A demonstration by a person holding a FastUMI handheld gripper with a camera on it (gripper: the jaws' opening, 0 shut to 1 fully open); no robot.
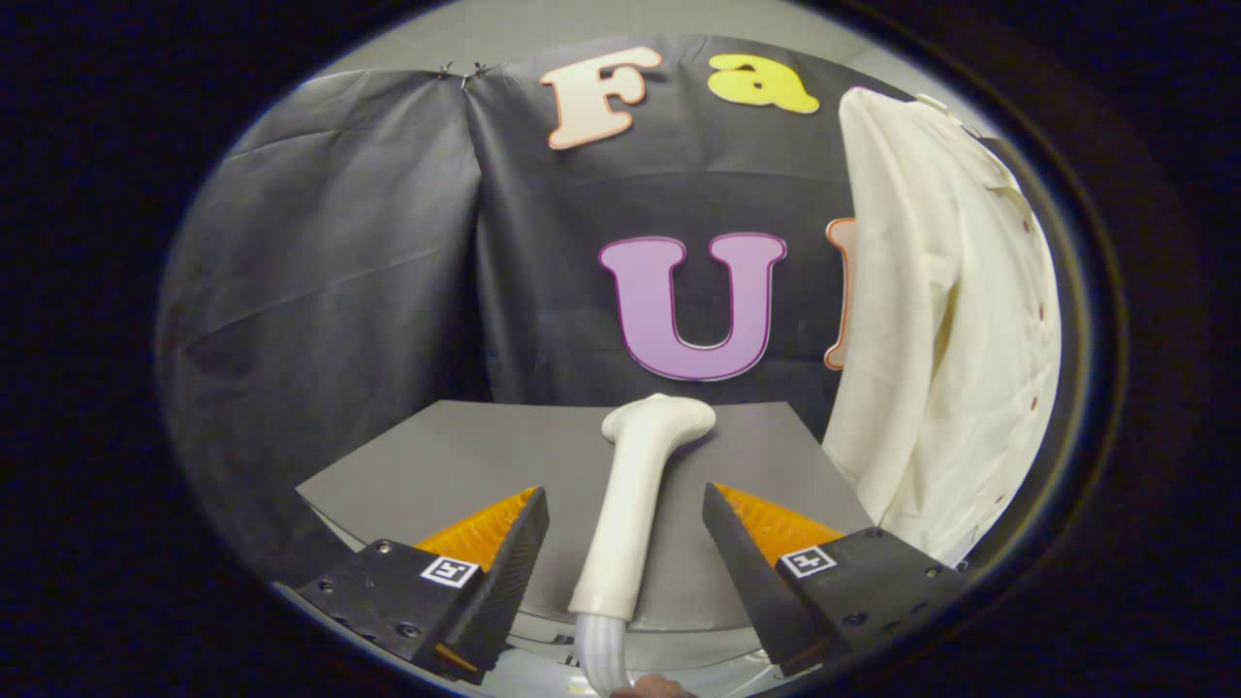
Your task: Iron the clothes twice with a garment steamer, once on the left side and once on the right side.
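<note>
My claw stands spread wide, and the garment steamer lies on the grey worktop between its fingers, neither one touching the handle. So I'm at the pickup, I reckon. Next I close on the handle and carry it right, toward the pale shirt hanging beyond.

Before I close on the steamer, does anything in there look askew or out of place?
Nothing stands out. The steamer lies flat on the grey table between the open fingers of the hand-held gripper, untouched by either. The cream shirt hangs beyond them, draped in loose folds.
</note>
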